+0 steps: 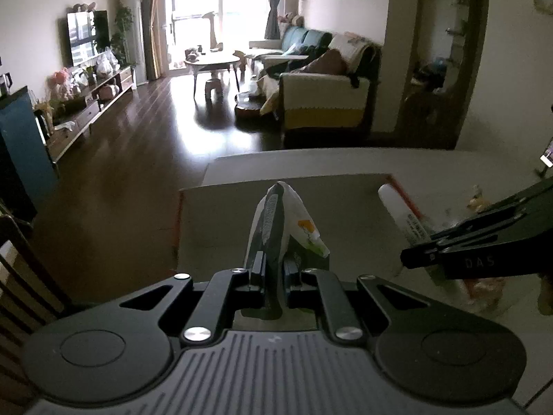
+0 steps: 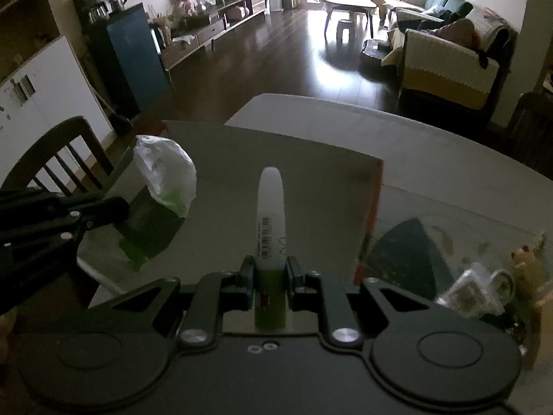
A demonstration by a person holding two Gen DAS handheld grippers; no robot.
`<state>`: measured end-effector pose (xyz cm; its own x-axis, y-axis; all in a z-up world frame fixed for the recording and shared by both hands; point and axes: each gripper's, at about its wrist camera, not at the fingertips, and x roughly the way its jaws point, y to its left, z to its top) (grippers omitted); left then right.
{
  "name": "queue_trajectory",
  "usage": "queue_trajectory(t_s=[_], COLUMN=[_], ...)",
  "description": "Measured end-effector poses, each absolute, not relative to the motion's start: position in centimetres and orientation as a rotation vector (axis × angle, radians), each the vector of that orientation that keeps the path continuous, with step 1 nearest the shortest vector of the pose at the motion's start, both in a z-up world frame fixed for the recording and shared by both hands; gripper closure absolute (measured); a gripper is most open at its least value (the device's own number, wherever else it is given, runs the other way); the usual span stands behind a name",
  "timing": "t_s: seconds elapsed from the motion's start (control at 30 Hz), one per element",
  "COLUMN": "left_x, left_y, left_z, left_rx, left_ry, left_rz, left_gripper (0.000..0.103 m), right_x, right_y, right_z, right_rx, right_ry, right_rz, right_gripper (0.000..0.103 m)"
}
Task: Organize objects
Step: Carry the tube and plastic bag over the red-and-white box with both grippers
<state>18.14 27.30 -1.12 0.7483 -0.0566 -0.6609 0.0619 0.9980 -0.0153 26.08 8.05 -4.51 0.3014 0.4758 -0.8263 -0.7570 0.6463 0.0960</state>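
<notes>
A carrying step is judged to be in hand, with one item held in each gripper above an open cardboard box (image 2: pixel 276 159).

At the left of the right wrist view, the left gripper (image 2: pixel 117 212) is seen pressed together on a green-and-white packet (image 2: pixel 162 186), which is held up clear of the box floor. In the left wrist view the same packet (image 1: pixel 280 228) stands at centre frame, pinched between the jaws of the left gripper (image 1: pixel 274 269).

At the centre of the right wrist view, a white tube with a green lower end (image 2: pixel 271 228) is clamped between the jaws of the right gripper (image 2: pixel 270 276). In the left wrist view that tube (image 1: pixel 402 214) appears at right, near the orange-edged box wall (image 1: pixel 401 186).

The box interior appears bare; nothing is seen resting in it, though part of the floor is hidden by the grippers. To the lower right of the right wrist view, small loose objects (image 2: pixel 484 287) lie on the table (image 2: pixel 449 159) outside the box; what they are cannot be told.

The next move is judged to call for both items to be lowered into the box and the jaws to be released, side by side without collision.
</notes>
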Motion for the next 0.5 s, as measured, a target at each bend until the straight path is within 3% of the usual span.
queue_trajectory(t_s=[0.5], left_x=[22.3], left_y=[27.9], left_z=[-6.6], left_rx=[0.104], left_ry=[0.875], left_rz=[-0.024], left_gripper=[0.094], right_x=[27.5], right_y=[12.8], right_z=[-10.7], right_rx=[-0.427], right_ry=[1.085], right_rz=[0.792], right_gripper=[0.086])
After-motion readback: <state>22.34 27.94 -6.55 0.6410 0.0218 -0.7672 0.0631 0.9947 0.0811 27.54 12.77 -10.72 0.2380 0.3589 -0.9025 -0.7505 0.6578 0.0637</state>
